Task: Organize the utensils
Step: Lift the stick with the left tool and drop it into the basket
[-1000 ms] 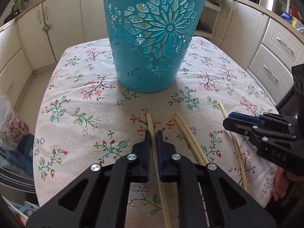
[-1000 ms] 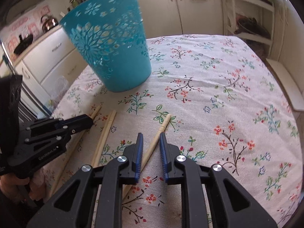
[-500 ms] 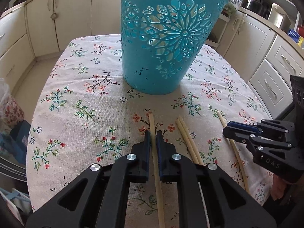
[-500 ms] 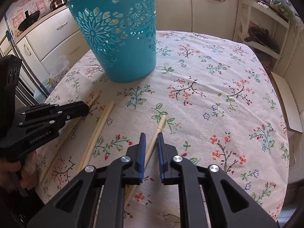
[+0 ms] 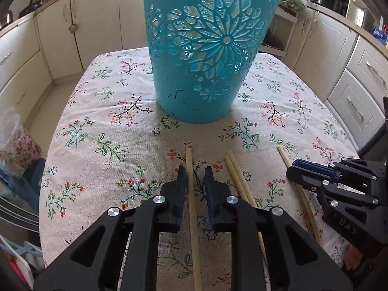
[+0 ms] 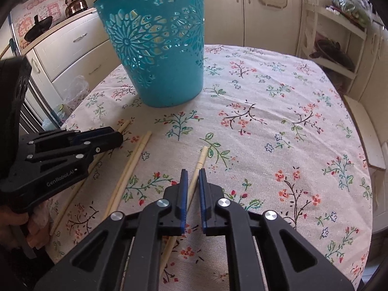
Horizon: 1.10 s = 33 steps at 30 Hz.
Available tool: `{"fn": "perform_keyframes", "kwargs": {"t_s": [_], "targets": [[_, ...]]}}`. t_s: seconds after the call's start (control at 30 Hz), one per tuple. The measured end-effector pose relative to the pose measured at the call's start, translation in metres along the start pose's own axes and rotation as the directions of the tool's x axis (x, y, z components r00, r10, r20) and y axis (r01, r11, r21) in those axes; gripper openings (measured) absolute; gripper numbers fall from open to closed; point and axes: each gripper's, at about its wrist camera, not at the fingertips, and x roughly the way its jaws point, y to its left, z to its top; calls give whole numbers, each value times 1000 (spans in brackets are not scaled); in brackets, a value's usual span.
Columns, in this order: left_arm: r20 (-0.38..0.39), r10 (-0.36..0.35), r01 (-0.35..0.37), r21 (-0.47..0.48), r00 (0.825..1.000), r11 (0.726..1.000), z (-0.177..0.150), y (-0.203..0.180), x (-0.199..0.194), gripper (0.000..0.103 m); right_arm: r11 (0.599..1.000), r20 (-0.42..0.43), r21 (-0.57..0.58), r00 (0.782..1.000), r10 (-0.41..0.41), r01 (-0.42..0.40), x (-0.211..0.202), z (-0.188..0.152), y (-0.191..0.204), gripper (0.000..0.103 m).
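Observation:
A teal cut-out basket stands on the floral tablecloth; it also shows in the right wrist view. Several wooden chopsticks lie in front of it. My left gripper is open, its jaws astride one chopstick without clamping it. A pair of chopsticks lies just to its right. My right gripper has narrow jaws around another chopstick, with small gaps on both sides. That gripper shows in the left wrist view over the rightmost chopstick.
Cream kitchen cabinets and drawers ring the table. A plastic bag sits left of the table. A shelf unit stands at the right. The table edge is near on the right.
My left gripper's jaws have opened wider around the chopstick. Both grippers have drawn back and risen a little. The right gripper's jaws stay narrow around its chopstick.

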Motion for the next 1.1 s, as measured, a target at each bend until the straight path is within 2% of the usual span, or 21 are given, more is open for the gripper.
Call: {"fn": "perform_keyframes", "kwargs": {"t_s": [0.07, 0.17, 0.27, 0.47, 0.8, 0.93, 1.1], "targets": [[3, -10, 10, -14, 1000, 1000, 0, 2, 0, 14, 1000, 5, -10, 1000, -13, 13, 0, 0, 2, 10], [7, -43, 43, -73, 999, 996, -1, 13, -1, 6, 1000, 7, 8, 1000, 4, -5, 0, 0, -1, 10], [13, -79, 80, -115, 997, 990, -5, 20, -2, 5, 999, 8, 25, 1000, 22, -22, 0, -1, -4, 10], [25, -92, 95, -121, 995, 988, -10, 18, -10, 5, 999, 12, 39, 999, 33, -33, 0, -1, -5, 10], [100, -134, 146, -129, 986, 981, -4, 17, -40, 5, 996, 17, 67, 998, 59, -60, -1, -2, -10, 10], [147, -167, 185, -116, 975, 976, 0, 14, -63, 5, 995, 18, 74, 998, 65, -67, -1, -3, -10, 10], [253, -221, 246, -73, 942, 967, 16, 7, -109, 5, 993, 21, 88, 996, 83, -84, -1, -4, -15, 10]]}}
